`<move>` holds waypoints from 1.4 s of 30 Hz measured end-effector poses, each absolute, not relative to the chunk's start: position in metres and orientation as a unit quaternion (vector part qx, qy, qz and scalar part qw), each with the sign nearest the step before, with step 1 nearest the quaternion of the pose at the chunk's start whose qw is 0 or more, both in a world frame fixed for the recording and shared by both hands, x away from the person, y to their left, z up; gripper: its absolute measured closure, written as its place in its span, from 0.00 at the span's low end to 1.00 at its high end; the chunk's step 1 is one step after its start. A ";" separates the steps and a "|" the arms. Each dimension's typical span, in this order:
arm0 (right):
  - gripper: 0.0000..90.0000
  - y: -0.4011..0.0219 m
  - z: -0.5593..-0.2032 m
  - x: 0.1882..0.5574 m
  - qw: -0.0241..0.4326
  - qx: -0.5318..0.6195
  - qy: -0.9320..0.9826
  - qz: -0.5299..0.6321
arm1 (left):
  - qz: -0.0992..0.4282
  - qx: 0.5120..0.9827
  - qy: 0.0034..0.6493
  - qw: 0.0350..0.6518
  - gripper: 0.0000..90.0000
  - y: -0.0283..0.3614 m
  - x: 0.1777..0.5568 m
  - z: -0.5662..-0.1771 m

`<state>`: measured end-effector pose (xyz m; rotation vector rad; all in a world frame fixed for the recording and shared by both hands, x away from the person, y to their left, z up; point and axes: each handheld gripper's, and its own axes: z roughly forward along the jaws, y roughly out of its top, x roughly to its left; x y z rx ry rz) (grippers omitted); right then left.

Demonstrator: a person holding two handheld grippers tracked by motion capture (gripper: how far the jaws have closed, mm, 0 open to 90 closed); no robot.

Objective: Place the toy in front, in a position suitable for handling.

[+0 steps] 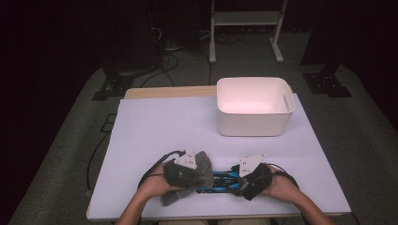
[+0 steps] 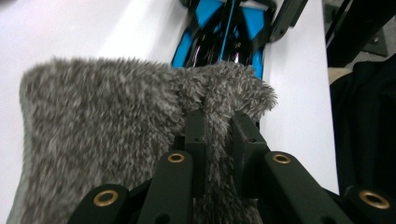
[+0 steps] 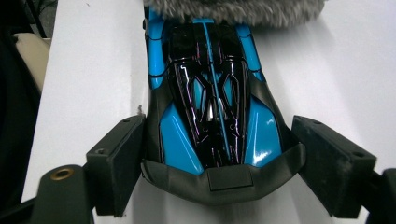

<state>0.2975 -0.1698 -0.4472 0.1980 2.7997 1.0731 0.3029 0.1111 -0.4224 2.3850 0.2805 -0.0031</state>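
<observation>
Two claws at work close to the near edge of the white worktop (image 1: 155, 126), about midway along it. Left claw (image 2: 218, 128) clamped tight on a fold of grey fuzzy cloth (image 2: 107, 135), pile bunched up between the two black jaws; in the high view, same left claw (image 1: 195, 172) sitting over the cloth (image 1: 202, 165), which lies spread flat on the worktop under the hand. Right claw (image 3: 219, 154) set around the tail of a blue and black toy car (image 3: 212, 93), left jaw against the car's flank, right jaw just beside the other flank with a sliver of doubt as to contact; gripping or merely bracketing, cannot tell. Car flat on the worktop, lengthwise along the near edge, nose toward the cloth and touching or slipping just under its fringe. Seen from the left claw's camera, car (image 2: 224, 32) directly beyond the cloth's far hem. From above, car (image 1: 220, 180) stretched between both hands, right claw (image 1: 240, 183) at one end. White plastic bin (image 1: 253, 124) well apart, near the far right corner of the worktop, upright, with a slot handle in its right wall.
</observation>
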 end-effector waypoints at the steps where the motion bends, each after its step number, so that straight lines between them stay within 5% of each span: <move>1: 0.22 -0.170 -0.447 0.298 0.068 0.066 0.929 0.357 | -0.001 0.926 0.110 0.361 0.88 0.113 0.302 -0.423; 18: 0.21 -0.166 -0.453 0.298 0.055 0.088 0.922 0.374 | -0.003 0.935 0.050 0.351 0.88 0.060 0.304 -0.408; 31: 0.21 -0.163 -0.452 0.298 0.056 0.093 0.922 0.372 | 0.017 0.942 0.097 0.321 0.88 0.108 0.300 -0.417; 42: 0.22 -0.167 -0.454 0.299 0.045 0.092 0.923 0.372 | 0.011 0.940 0.090 0.330 0.88 0.097 0.302 -0.414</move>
